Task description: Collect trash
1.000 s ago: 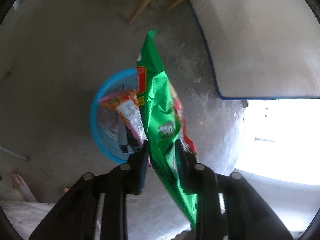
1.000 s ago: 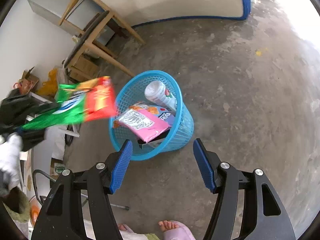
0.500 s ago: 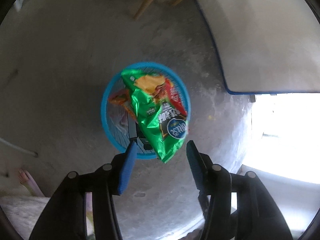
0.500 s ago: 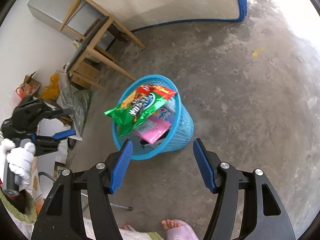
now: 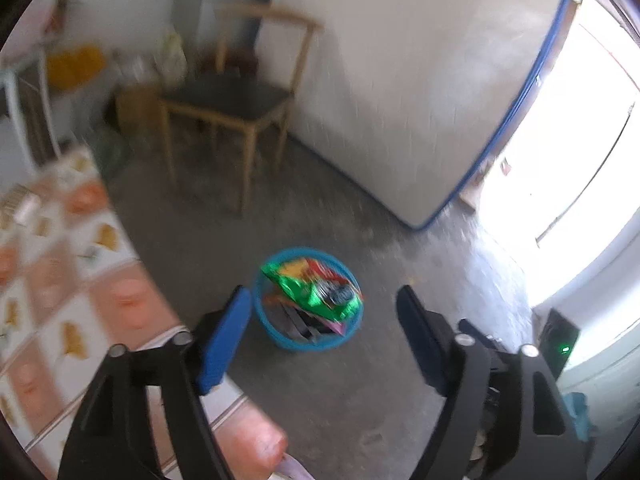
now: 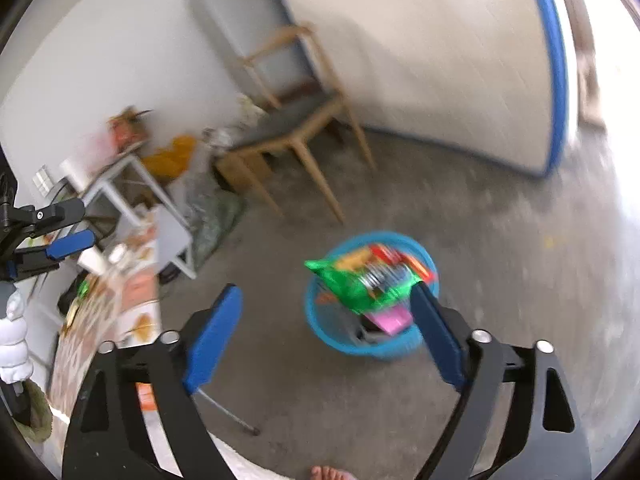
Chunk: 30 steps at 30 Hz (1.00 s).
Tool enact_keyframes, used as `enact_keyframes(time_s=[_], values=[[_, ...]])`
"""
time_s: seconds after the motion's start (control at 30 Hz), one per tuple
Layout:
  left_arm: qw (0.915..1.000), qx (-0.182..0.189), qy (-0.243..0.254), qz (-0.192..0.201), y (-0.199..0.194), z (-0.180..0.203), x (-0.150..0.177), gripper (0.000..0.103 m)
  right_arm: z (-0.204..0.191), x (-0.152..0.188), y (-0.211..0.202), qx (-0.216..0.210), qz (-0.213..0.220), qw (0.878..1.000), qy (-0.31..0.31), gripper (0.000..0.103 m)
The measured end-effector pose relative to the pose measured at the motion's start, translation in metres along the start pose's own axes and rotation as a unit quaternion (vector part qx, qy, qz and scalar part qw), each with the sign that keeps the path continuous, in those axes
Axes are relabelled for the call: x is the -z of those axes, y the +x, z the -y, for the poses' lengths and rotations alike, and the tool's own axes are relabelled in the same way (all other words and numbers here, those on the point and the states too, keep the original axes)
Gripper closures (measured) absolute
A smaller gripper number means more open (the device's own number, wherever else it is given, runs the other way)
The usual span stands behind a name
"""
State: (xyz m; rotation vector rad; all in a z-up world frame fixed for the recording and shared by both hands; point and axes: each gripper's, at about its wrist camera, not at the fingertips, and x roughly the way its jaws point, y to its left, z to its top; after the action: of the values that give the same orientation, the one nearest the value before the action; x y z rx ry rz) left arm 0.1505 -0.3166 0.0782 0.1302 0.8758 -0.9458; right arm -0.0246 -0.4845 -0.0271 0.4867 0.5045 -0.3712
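A blue plastic basket [image 5: 344,340] stands on the concrete floor; it also shows in the right wrist view [image 6: 320,320]. A green snack bag [image 5: 310,290] lies across its top over other wrappers; the same bag [image 6: 360,284] shows in the right wrist view, with a pink wrapper [image 6: 392,320] under it. My left gripper [image 5: 324,332] is open and empty, well above and back from the basket. My right gripper [image 6: 326,332] is open and empty, also well back from the basket. The left gripper [image 6: 60,232] shows at the left edge of the right wrist view.
A wooden chair [image 5: 236,108] stands by the wall behind the basket. A table with an orange patterned cloth [image 5: 60,280] is at the left, with small items on it. A mattress with a blue edge [image 5: 400,80] leans on the wall. A bare foot [image 6: 332,472] is below.
The left gripper opened and let go of the green snack bag, which fell into the basket. Both grippers have since pulled up and away, tilting toward the room.
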Motion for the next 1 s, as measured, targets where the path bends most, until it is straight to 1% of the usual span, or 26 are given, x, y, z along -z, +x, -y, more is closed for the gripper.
enact_keyframes(time_s=[0.03,0.1,0.13,0.2,0.23,0.33,0.4,0.5,0.6,0.67,0.73,0.8,0.87,0.9,0.97,1.0], values=[[0.9999,-0.008,0.002,0.014,-0.013,0.000,0.003,0.021,-0.011,-0.001,-0.009,-0.001,0.012,1.000,-0.015,0.008],[0.9984,-0.028,0.002,0.048,-0.049,-0.003,0.016,0.010,-0.035,-0.003,-0.028,-0.002,0.038,0.998,-0.048,0.007],[0.9974,-0.037,0.000,0.061,-0.059,-0.004,0.021,0.007,-0.047,-0.003,-0.038,-0.005,0.051,0.997,-0.060,0.007],[0.9921,-0.075,-0.019,0.099,-0.090,-0.011,0.035,0.006,-0.063,-0.003,-0.052,-0.007,0.065,0.995,-0.071,0.007],[0.9887,-0.096,-0.030,0.112,-0.102,-0.013,0.042,0.006,-0.069,-0.003,-0.056,-0.010,0.068,0.995,-0.073,0.007],[0.9821,-0.127,-0.049,0.130,-0.126,-0.019,0.064,0.006,-0.092,0.003,-0.072,-0.022,0.074,0.993,-0.093,0.007],[0.9803,-0.141,-0.049,0.130,-0.137,-0.021,0.078,0.006,-0.103,0.008,-0.079,-0.026,0.076,0.991,-0.108,0.007],[0.9802,-0.146,-0.051,0.123,-0.152,-0.026,0.106,0.006,-0.119,0.018,-0.090,-0.030,0.084,0.987,-0.132,0.007],[0.9784,-0.161,-0.059,0.116,-0.154,-0.028,0.129,0.006,-0.132,0.030,-0.095,-0.018,0.083,0.985,-0.147,0.007],[0.9777,-0.172,-0.069,0.097,-0.153,-0.032,0.146,0.006,-0.139,0.040,-0.098,-0.016,0.080,0.985,-0.150,0.007],[0.9743,-0.186,-0.083,0.095,-0.154,-0.037,0.158,0.006,-0.143,0.046,-0.098,-0.006,0.073,0.985,-0.155,0.007],[0.9709,-0.199,-0.097,0.092,-0.156,-0.044,0.168,0.006,-0.148,0.051,-0.097,-0.001,0.062,0.984,-0.166,0.007],[0.9679,-0.213,-0.105,0.081,-0.155,-0.048,0.172,0.006,-0.153,0.054,-0.099,0.009,0.057,0.982,-0.179,0.007],[0.9667,-0.217,-0.110,0.078,-0.155,-0.050,0.173,0.006,-0.156,0.054,-0.099,0.012,0.057,0.980,-0.188,0.007],[0.9614,-0.236,-0.119,0.076,-0.155,-0.057,0.176,0.006,-0.162,0.055,-0.103,0.018,0.060,0.978,-0.198,0.007],[0.9607,-0.238,-0.120,0.075,-0.155,-0.059,0.177,0.006,-0.164,0.054,-0.103,0.018,0.061,0.977,-0.201,0.007]])
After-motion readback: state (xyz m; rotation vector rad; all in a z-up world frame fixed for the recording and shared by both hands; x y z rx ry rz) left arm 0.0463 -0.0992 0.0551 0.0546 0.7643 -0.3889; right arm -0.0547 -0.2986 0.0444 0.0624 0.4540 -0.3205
